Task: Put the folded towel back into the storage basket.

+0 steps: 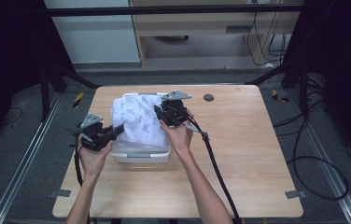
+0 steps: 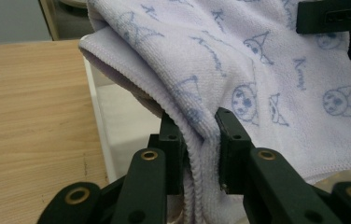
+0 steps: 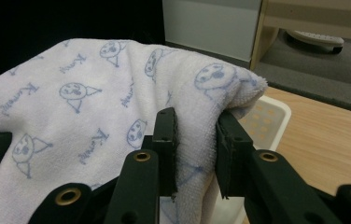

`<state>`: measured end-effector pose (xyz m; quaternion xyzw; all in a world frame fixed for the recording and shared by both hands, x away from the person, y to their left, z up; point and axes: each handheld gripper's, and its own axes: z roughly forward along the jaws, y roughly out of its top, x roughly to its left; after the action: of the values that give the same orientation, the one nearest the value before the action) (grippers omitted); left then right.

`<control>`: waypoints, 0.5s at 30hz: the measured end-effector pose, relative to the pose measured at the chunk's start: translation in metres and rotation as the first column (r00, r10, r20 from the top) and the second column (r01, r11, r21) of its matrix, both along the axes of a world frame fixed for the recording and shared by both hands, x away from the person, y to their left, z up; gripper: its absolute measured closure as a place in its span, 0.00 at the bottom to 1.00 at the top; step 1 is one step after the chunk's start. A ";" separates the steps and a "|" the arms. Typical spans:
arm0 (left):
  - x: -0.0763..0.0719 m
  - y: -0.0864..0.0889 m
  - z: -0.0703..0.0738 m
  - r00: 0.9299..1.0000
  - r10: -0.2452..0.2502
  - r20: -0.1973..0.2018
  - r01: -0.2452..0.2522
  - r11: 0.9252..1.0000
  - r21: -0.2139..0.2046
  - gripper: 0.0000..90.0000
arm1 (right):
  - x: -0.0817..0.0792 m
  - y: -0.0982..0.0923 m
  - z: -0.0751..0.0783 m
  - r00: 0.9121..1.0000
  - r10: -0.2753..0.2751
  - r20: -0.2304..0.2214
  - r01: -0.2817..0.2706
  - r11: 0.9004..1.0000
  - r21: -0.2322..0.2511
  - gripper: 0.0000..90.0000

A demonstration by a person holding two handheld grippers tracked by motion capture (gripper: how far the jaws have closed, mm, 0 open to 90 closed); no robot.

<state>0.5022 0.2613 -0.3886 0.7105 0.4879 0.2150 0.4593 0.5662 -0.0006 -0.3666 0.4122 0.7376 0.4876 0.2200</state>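
Wooden table [image 1: 239, 154] underneath. At left, left gripper [image 2: 197, 140] clamped on a fold of the white terry towel with blue cartoon faces [image 1: 136, 119], draped over the white plastic basket [image 1: 141, 156] mid-table. At right, right gripper [image 3: 196, 140] pinching the same towel's far edge above the basket rim.

Even overhead light falls on the wooden table [image 1: 239, 140], with soft short shadows; the frame's left and right edges sink into black. In both gripper views the patterned towel [image 2: 257, 70] is sharp, backgrounds slightly soft
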 end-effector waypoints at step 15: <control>0.012 -0.009 -0.027 0.998 -0.001 -0.069 0.005 0.998 0.061 0.82 | 0.011 0.004 -0.030 0.997 -0.026 -0.077 0.022 0.998 -0.055 0.80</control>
<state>0.5142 0.2522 -0.4152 0.7320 0.4954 0.2045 0.4206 0.5771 0.0029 -0.3970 0.4334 0.7534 0.4486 0.2080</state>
